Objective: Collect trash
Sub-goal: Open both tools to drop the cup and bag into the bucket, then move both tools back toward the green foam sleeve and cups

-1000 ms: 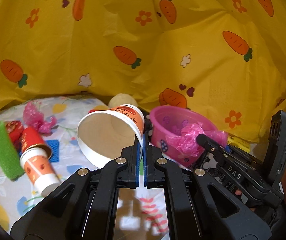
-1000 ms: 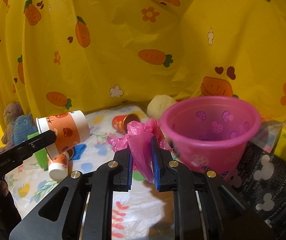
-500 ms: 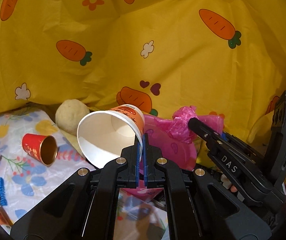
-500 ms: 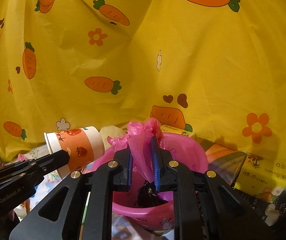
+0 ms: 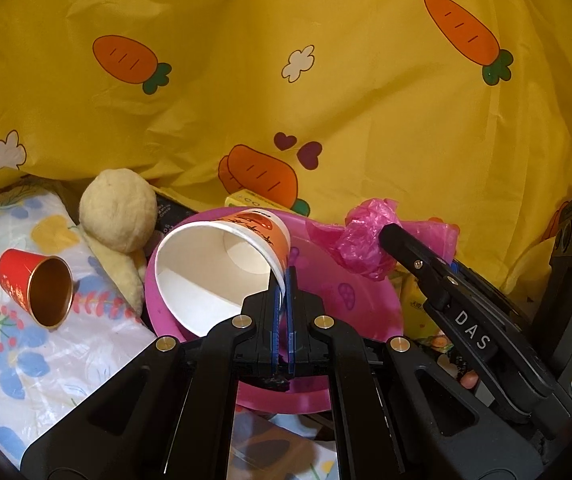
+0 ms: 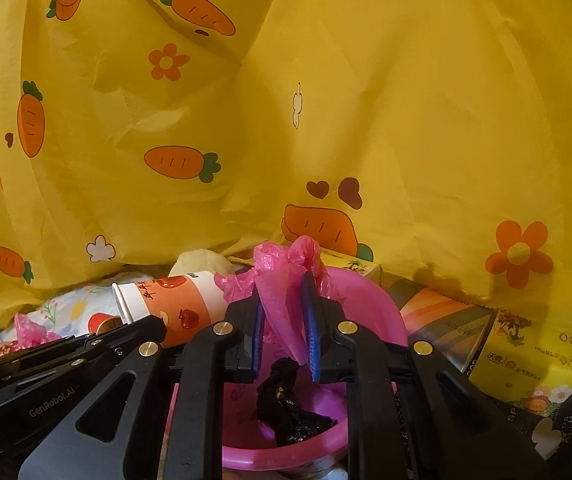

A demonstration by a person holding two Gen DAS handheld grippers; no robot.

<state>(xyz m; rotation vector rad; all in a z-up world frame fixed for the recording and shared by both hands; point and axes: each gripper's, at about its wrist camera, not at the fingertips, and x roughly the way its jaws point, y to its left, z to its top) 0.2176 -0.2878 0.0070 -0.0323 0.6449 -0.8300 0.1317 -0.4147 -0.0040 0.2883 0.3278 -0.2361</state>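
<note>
My left gripper (image 5: 283, 280) is shut on the rim of an orange-and-white paper cup (image 5: 222, 264) and holds it tilted over the pink bucket (image 5: 365, 296). The cup also shows in the right wrist view (image 6: 174, 304). My right gripper (image 6: 284, 312) is shut on a crumpled pink plastic bag (image 6: 282, 280) and holds it above the bucket's opening (image 6: 365, 300). The bag also shows in the left wrist view (image 5: 361, 240). A black crumpled bag (image 6: 289, 404) lies on the bucket's bottom.
A red cup (image 5: 34, 280) lies on its side on the floral sheet (image 5: 26, 360) at left, beside a cream plush ball (image 5: 118, 208). Yellow and striped cartons (image 6: 525, 356) stand right of the bucket. Another pink scrap (image 6: 30, 326) lies at far left. Yellow carrot cloth (image 5: 286, 80) hangs behind.
Both grippers have moved right and forward over the pink bucket, carrying the cup and the pink bag. The bucket's inside with the black bag has come into view below the right gripper.
</note>
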